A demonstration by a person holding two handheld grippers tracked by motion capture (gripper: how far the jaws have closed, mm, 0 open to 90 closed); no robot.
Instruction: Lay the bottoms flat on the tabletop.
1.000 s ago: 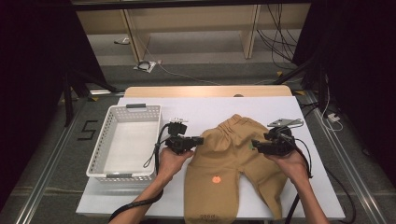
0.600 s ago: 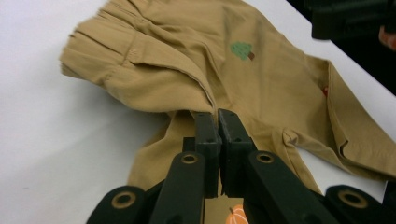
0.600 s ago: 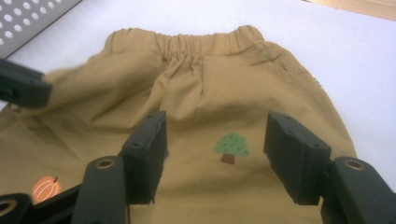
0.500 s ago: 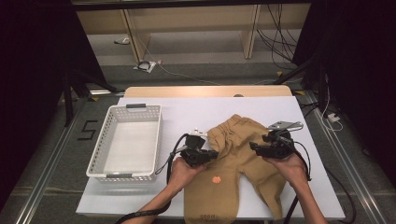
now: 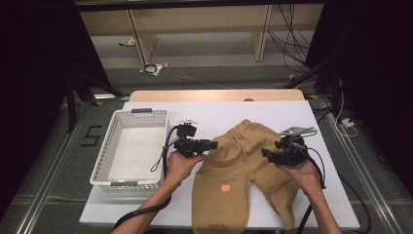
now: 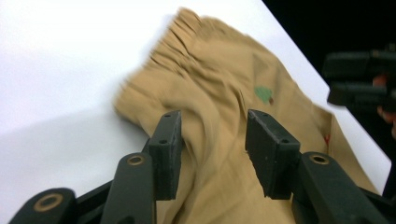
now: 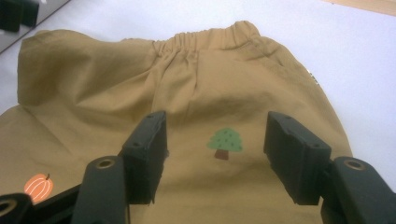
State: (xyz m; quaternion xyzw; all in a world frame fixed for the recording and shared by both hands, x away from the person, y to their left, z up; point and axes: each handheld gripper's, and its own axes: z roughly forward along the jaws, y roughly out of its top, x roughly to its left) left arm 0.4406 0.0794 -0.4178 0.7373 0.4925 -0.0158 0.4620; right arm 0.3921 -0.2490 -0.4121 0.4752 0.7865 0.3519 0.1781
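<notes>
Tan pants point(image 5: 243, 165) lying flat on the white table point(image 5: 219, 114), right of the white basket point(image 5: 131, 146), my left gripper point(image 5: 214, 144) at their left edge, jaws just opened, cloth between them but not pinched, my right gripper point(image 5: 264, 152) over the right side, jaws apart, holding nothing

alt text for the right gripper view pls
Tan trousers lie flat on a white table, seen from just above between the two open black jaws of the right tongs. A small green tree print sits between the jaws, an orange pumpkin print lies at lower left, and the gathered waistband runs along the top.
</notes>
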